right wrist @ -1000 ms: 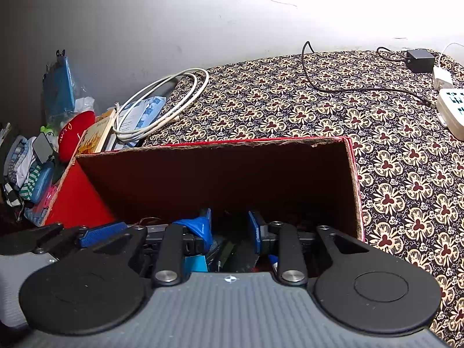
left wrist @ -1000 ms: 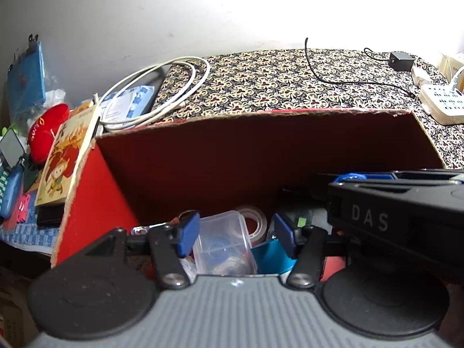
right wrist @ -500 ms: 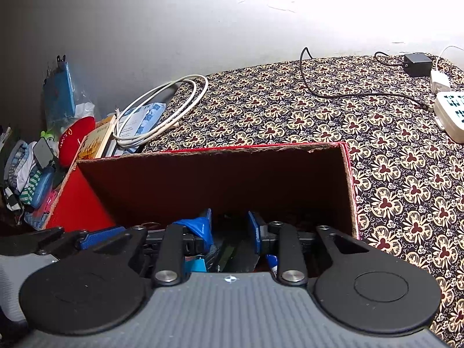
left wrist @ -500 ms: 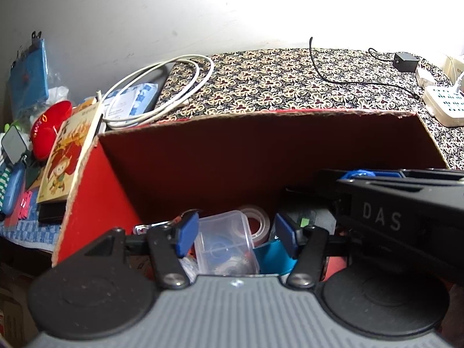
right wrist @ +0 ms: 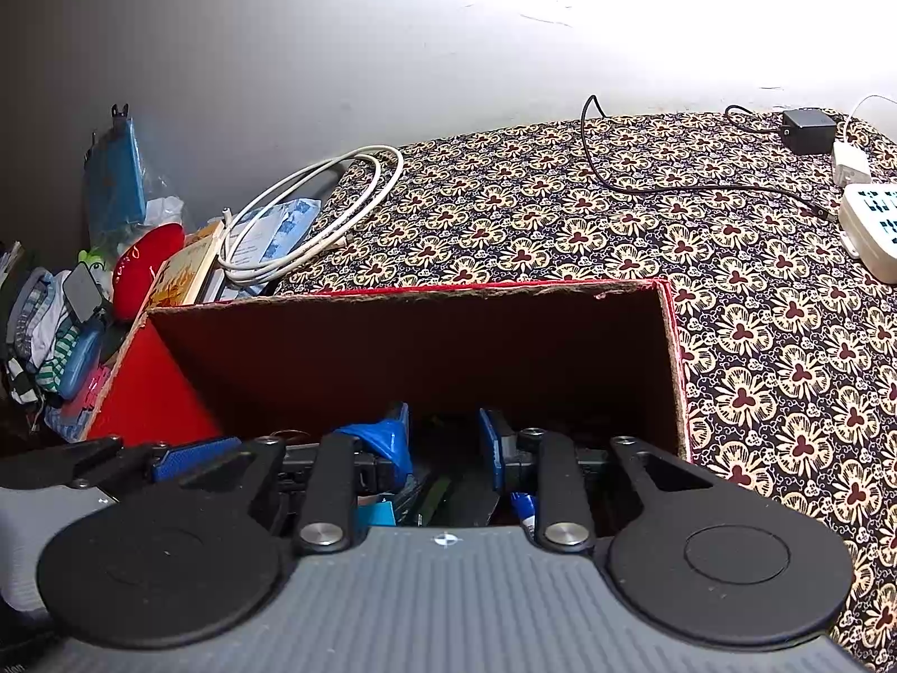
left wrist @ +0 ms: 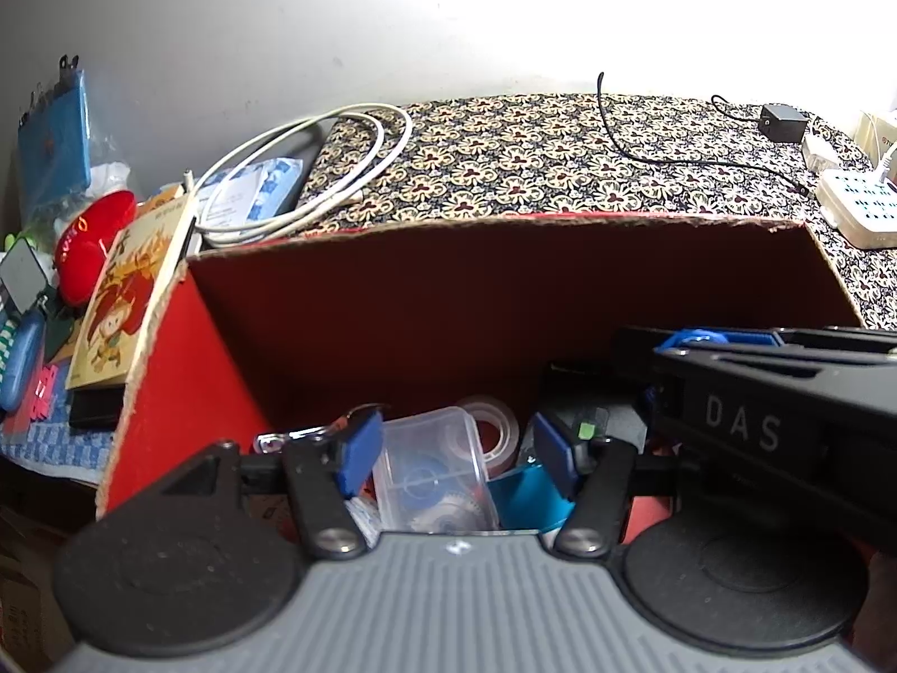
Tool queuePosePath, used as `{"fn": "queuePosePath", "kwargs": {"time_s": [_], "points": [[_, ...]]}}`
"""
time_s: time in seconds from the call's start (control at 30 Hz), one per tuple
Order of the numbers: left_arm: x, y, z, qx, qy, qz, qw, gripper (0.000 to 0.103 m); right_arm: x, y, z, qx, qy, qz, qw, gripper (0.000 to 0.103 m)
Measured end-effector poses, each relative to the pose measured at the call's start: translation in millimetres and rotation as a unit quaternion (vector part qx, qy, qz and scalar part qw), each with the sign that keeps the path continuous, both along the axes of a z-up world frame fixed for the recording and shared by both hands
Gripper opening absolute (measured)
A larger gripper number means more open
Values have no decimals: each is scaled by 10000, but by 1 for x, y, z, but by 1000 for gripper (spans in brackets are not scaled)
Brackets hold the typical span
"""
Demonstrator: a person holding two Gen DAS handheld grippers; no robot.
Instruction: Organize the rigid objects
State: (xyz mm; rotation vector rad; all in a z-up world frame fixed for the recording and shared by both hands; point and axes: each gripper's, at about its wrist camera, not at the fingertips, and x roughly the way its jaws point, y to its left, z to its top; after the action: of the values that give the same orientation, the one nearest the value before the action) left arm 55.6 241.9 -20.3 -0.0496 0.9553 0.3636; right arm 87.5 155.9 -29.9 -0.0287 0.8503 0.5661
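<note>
In the left wrist view, the left gripper (left wrist: 457,451) points down into a red cardboard box (left wrist: 185,370) that sits on a flower-patterned cloth (left wrist: 532,157). Its jaws stand spread, with a clear plastic tub (left wrist: 434,471) lying between the blue pads (left wrist: 359,448), which do not press on it. Behind the tub lies a roll of clear tape (left wrist: 493,426), and a teal piece (left wrist: 524,496) sits just beside the tub. The right gripper's black body crosses the right side of this view. Outside the box, at its left wall, a picture book (left wrist: 126,303) leans, and a coil of white cable (left wrist: 314,179) rests behind it.

In the right wrist view, the right gripper (right wrist: 443,437) also reaches into the box (right wrist: 151,392). Its jaws have just been closing and stand narrowly apart; dark items lie under them, but I cannot tell whether the pads pinch anything. A white power strip (right wrist: 872,230) and a black adapter (right wrist: 807,129) lie on the cloth (right wrist: 757,336) at far right.
</note>
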Motion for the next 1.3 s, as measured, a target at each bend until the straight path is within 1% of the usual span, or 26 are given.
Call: {"fn": "queuePosePath", "kwargs": {"time_s": [0.6, 0.97, 1.1, 1.3], "points": [[0, 1, 0, -3, 3, 38, 10000, 64, 0, 1, -1, -24, -22, 10, 10000, 9], [-1, 1, -1, 1, -8, 62, 10000, 64, -3, -1, 0, 9, -123, -44, 9999, 9], [-2, 1, 0, 6, -16, 73, 10000, 67, -3, -1, 1, 25, -147, -65, 9999, 9], [-2, 1, 0, 8, -20, 76, 10000, 67, -3, -2, 1, 39, -175, -84, 9998, 9]]}}
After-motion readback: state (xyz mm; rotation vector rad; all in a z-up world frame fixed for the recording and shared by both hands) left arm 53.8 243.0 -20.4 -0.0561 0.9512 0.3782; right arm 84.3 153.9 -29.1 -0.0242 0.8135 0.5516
